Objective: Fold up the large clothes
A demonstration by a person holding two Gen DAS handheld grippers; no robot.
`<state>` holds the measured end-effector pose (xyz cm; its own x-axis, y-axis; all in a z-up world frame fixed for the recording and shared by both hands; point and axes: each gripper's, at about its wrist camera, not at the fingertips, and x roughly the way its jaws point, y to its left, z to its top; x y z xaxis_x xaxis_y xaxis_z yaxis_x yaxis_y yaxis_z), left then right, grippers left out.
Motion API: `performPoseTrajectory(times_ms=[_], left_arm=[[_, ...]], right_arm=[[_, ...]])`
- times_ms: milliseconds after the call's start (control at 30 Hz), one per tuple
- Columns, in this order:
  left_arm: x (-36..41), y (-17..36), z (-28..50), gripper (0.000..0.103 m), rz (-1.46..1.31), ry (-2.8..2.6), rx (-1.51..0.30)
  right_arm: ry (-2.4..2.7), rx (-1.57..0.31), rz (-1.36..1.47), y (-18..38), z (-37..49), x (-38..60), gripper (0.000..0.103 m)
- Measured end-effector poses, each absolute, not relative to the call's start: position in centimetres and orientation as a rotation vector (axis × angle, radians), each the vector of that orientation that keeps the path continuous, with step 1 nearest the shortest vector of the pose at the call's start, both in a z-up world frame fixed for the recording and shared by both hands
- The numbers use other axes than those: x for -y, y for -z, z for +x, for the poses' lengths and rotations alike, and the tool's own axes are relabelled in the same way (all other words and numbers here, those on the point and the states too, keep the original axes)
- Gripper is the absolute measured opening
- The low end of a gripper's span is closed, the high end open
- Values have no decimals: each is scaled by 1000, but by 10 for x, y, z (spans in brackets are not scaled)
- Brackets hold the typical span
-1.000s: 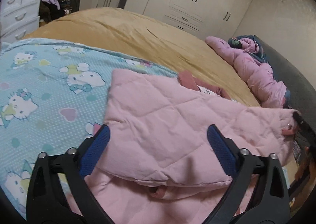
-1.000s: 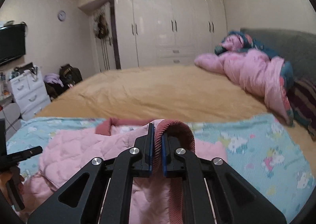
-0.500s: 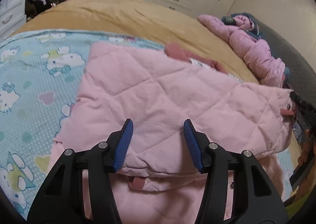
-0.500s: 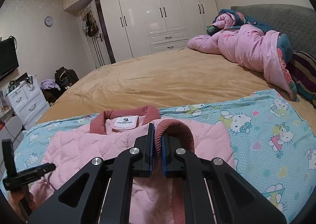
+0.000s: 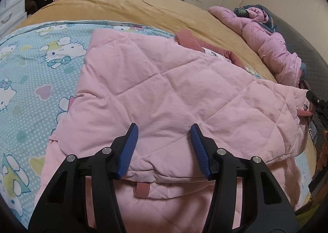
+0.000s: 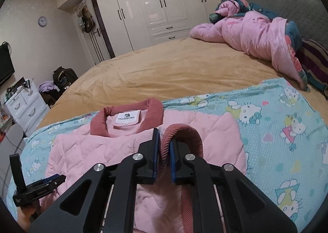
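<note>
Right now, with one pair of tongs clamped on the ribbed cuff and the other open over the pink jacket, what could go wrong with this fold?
1. The right tongs pinch only the ribbed cuff, so a pull may stretch it or drag the sleeve alone.
2. The left tongs are open above the pink jacket, holding nothing, so the folded layer could slide.
3. The Hello Kitty sheet underneath might bunch up.

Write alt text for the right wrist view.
The right gripper has its jaws shut on a ribbed rose cuff of a pink quilted jacket spread on a cartoon-cat blanket over a tan bed.
</note>
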<state>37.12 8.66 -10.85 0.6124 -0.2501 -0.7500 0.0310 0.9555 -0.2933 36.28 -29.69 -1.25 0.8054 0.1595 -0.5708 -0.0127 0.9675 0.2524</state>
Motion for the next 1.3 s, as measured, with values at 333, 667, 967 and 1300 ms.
performPoseTrajectory(times_ms=[333,667,967,1300], left_arm=[[-85,108,372,44,-263,162,-900],[-85,108,371,44,-257,159,-901],[-83,108,371,44,-249,157,-903],[-80,111,372,44,-226,155,-910]], right_arm=[[-81,-673,300,14,362,302,40],[-222,-692,181,6,353,245,56],[-292,-894,-28,60,366,173,57],[-274,-958,-2,109,376,177,59]])
